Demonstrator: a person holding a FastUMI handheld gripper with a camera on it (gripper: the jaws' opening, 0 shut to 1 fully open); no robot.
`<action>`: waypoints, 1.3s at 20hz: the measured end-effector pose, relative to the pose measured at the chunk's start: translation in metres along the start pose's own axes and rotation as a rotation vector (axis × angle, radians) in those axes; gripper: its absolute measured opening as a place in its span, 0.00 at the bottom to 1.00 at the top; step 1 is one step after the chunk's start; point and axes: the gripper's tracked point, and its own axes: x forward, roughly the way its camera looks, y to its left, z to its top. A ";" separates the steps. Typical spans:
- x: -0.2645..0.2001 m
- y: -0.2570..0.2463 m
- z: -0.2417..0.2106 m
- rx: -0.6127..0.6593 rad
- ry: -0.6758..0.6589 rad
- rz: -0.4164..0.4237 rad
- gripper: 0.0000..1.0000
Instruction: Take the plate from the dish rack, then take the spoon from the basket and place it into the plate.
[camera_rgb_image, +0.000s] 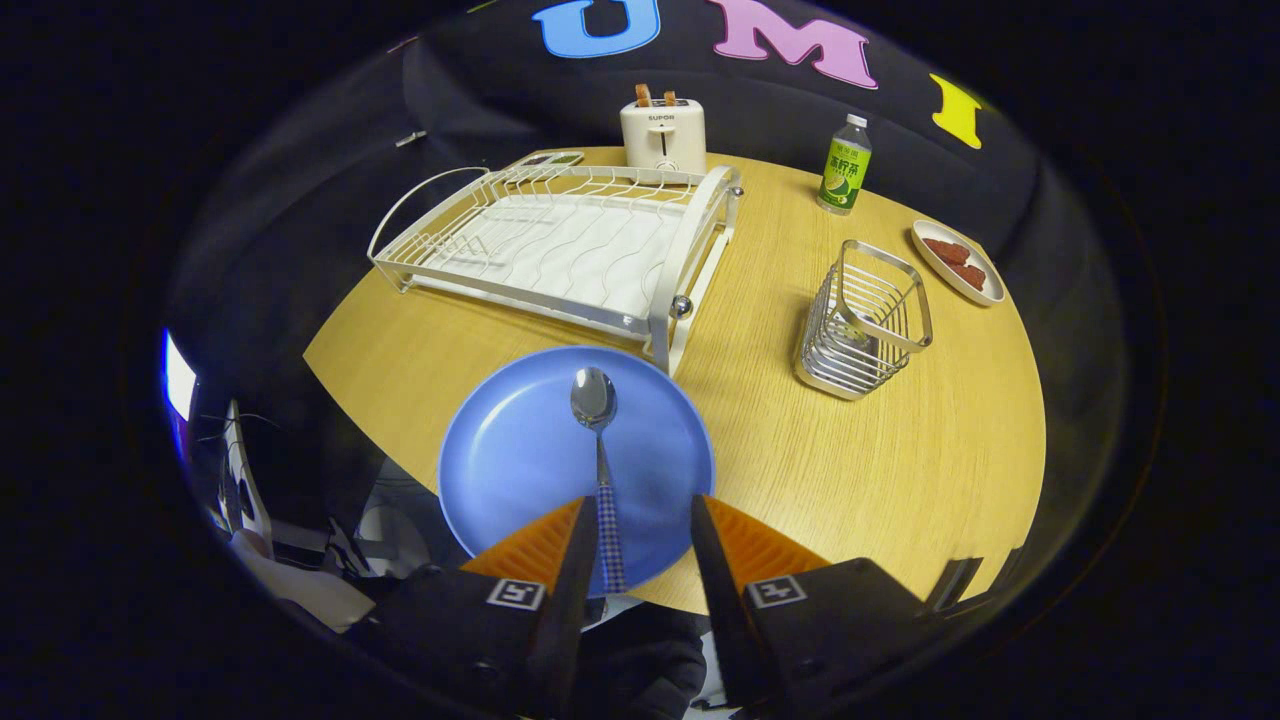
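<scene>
Table (900, 480): light wood, rounded edge, black cloth wall behind. Rack (560, 245) sits empty toward the back; toaster (662, 133) behind it. Plate (520, 455), blue, lies flat on the table in front of the rack, just ahead of the fingers. Wire basket (865, 320) stands right of the plate, well apart, looks empty. Bottle (845, 165) and a small dish (955, 262) with red pieces further back right. Spoon (598, 440) lies in the plate, bowl toward the rack, handle running back between the fingers. Gripper (640, 515): fingers apart, spoon handle close to the left finger, contact unclear, no clamp. Step: judged last one, spoon placed and let go. Next: back straight off without dragging the handle.
</scene>
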 end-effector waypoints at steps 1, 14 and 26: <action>0.000 0.000 0.000 -0.004 -0.001 -0.001 0.73; -0.088 0.002 0.127 -0.014 -0.339 -0.023 0.99; -0.248 -0.061 0.257 -0.102 -0.743 -0.226 0.98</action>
